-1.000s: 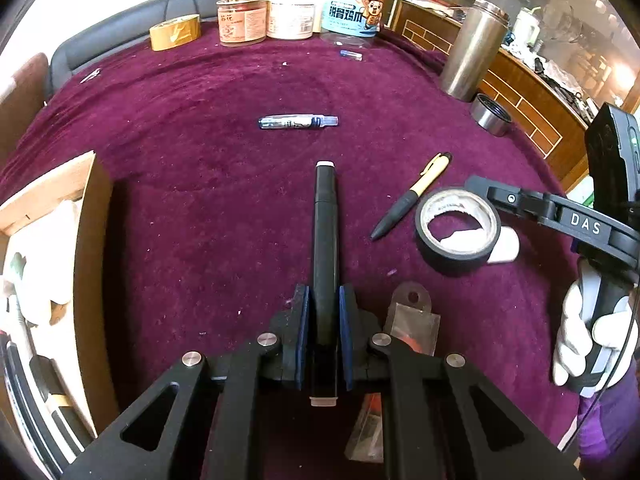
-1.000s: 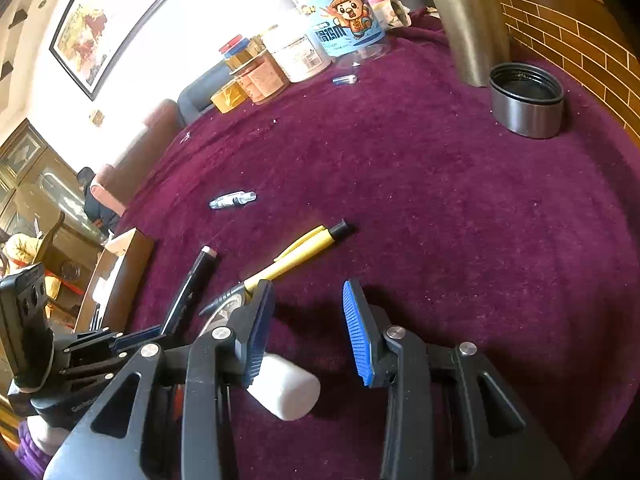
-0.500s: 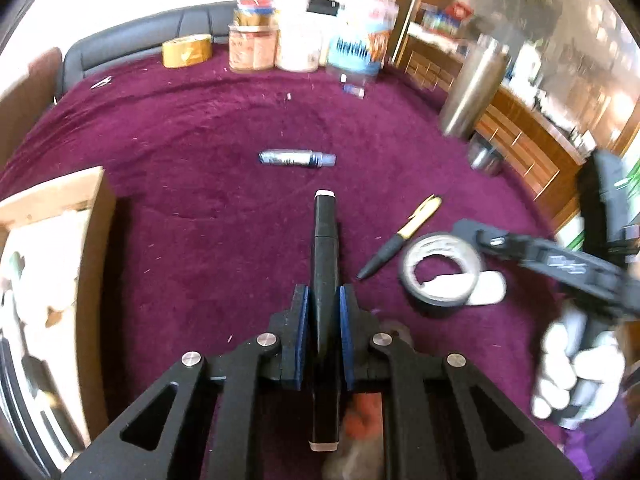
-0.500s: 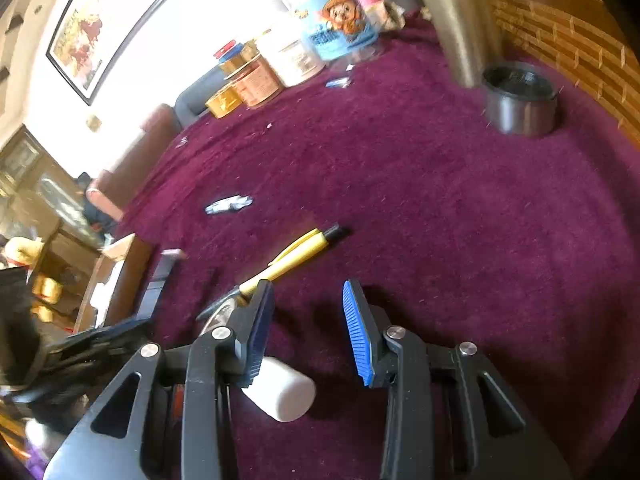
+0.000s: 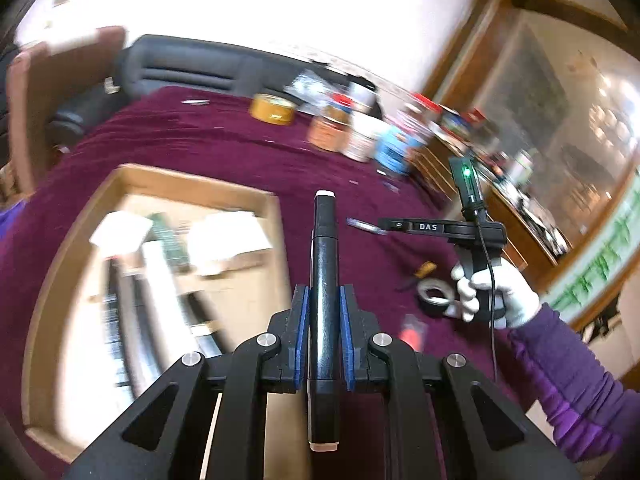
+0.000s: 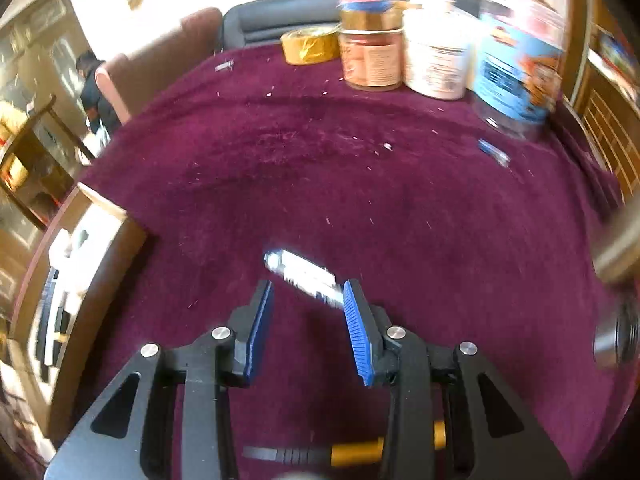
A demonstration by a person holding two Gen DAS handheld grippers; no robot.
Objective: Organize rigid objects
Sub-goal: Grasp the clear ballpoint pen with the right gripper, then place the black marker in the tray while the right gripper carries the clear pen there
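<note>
My left gripper point(image 5: 324, 300) is shut on a long black pen-like stick point(image 5: 325, 276) with white ends, held above the right edge of a wooden box point(image 5: 52, 264). My right gripper point(image 6: 307, 292) is open just above the purple cloth; a small silver-blue tube point(image 6: 304, 274) lies between and just beyond its tips. A yellow-and-black pen point(image 6: 344, 453) lies under the right gripper. In the left wrist view the right gripper point(image 5: 384, 225) hovers over the tube, with a black tape roll point(image 5: 434, 298) and the yellow pen point(image 5: 424, 270) behind it.
The wooden box point(image 6: 76, 292) holds white and dark items, blurred. Jars, a yellow tape roll point(image 6: 310, 46) and a blue-labelled tub point(image 6: 516, 68) stand at the table's far edge. A steel lid point(image 6: 618, 338) lies at the right. A clear packet point(image 5: 412, 330) lies near the tape.
My left gripper has swung left and up with the black stick, from the table's middle to over the wooden box. My right gripper has moved from the tape roll to the silver-blue tube.
</note>
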